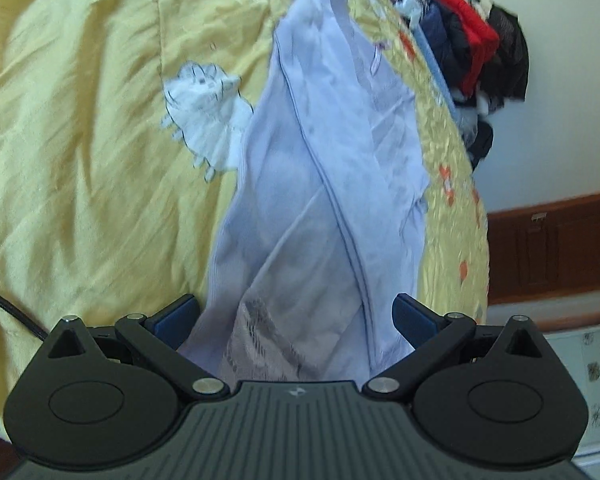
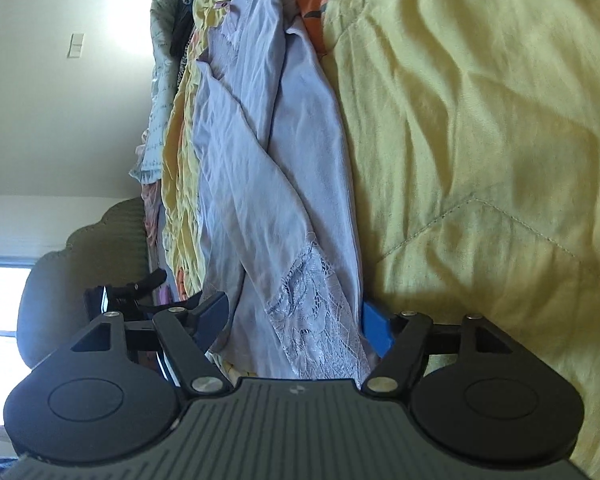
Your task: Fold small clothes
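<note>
In the left wrist view, the left gripper (image 1: 296, 316) stands nearest, its blue-padded jaws spread wide to either side of the near end of a lilac garment (image 1: 320, 184). The cloth lies loose in the gap, and the pads do not press on it. In the right wrist view, the right gripper (image 2: 296, 322) also has its jaws parted, with the lace-trimmed hem (image 2: 320, 312) of the same garment between them. Its right pad sits just beside the cloth edge; the left one stands clear of it. No grip shows there.

The garment stretches away from both grippers as a long, creased, partly folded strip on a yellow quilted bedspread (image 1: 80, 140). Beside it in the left view lies a white printed patch (image 1: 204, 116) on the quilt. Farther off, at the bed's edge, a heap of dark and red clothes (image 1: 472, 48) rests against a pale wall (image 1: 572, 120).
</note>
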`<action>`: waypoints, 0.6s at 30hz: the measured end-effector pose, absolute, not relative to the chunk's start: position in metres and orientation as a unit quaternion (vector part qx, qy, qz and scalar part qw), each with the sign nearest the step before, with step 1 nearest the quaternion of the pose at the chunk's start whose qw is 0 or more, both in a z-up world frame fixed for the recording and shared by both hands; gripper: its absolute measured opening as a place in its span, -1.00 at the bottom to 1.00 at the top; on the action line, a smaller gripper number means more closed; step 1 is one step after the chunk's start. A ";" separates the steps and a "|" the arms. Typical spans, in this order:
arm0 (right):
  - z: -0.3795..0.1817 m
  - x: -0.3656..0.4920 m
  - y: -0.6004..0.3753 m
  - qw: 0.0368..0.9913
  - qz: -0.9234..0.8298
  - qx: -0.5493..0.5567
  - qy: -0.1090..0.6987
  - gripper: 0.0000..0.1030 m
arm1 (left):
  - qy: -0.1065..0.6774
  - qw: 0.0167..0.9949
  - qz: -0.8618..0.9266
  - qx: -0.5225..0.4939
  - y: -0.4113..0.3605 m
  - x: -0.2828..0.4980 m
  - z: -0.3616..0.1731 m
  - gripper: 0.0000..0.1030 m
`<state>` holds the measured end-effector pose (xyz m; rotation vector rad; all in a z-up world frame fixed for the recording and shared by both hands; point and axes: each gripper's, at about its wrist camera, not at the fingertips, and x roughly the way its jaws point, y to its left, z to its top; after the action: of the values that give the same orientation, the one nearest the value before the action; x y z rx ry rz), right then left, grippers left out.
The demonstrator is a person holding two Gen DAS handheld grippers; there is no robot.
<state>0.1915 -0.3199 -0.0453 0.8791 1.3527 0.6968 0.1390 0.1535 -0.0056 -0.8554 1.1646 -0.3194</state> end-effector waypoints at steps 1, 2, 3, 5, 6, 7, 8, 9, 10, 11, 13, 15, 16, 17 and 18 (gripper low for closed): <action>-0.045 0.192 -0.320 0.638 0.306 0.384 0.594 0.45 | 0.539 0.738 -0.148 -0.378 0.151 0.138 -0.004 1.00; -0.045 0.191 -0.320 0.638 0.307 0.381 0.594 0.44 | 0.547 0.738 -0.150 -0.367 0.149 0.137 -0.003 1.00; -0.045 0.192 -0.320 0.637 0.307 0.381 0.595 0.43 | 0.551 0.738 -0.152 -0.358 0.147 0.135 -0.002 1.00; -0.045 0.191 -0.321 0.635 0.309 0.381 0.596 0.43 | 0.558 0.736 -0.155 -0.351 0.146 0.133 -0.002 1.00; -0.046 0.191 -0.321 0.633 0.311 0.382 0.597 0.42 | 0.562 0.733 -0.157 -0.350 0.147 0.131 -0.002 1.00; -0.047 0.191 -0.321 0.631 0.313 0.382 0.598 0.42 | 0.566 0.729 -0.159 -0.352 0.148 0.129 -0.003 0.98; -0.047 0.190 -0.322 0.628 0.315 0.382 0.600 0.42 | 0.568 0.725 -0.160 -0.355 0.149 0.128 -0.004 0.95; -0.047 0.190 -0.322 0.626 0.318 0.380 0.602 0.40 | 0.570 0.724 -0.159 -0.355 0.150 0.126 -0.005 0.87; -0.047 0.189 -0.322 0.625 0.319 0.379 0.604 0.40 | 0.570 0.725 -0.156 -0.353 0.152 0.125 -0.005 0.73; -0.047 0.188 -0.322 0.623 0.322 0.377 0.605 0.40 | 0.571 0.727 -0.150 -0.351 0.154 0.123 -0.004 0.61; -0.049 0.186 -0.320 0.617 0.328 0.375 0.609 0.35 | 0.578 0.729 -0.137 -0.339 0.157 0.121 -0.005 -0.25; -0.051 0.184 -0.320 0.614 0.326 0.374 0.614 0.24 | 0.590 0.726 -0.124 -0.329 0.158 0.120 -0.011 -0.73; -0.051 0.183 -0.319 0.612 0.327 0.375 0.615 0.22 | 0.591 0.725 -0.125 -0.333 0.159 0.120 -0.012 -0.73; -0.052 0.182 -0.318 0.610 0.329 0.374 0.616 0.17 | 0.593 0.723 -0.125 -0.333 0.159 0.121 -0.012 -0.72; -0.052 0.182 -0.318 0.610 0.329 0.372 0.618 0.10 | 0.594 0.722 -0.125 -0.331 0.159 0.122 -0.011 -0.72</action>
<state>0.1816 -0.3175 -0.0519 0.8594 1.4259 0.7593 0.1218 0.1586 -0.0112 -0.7309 1.3130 -0.2767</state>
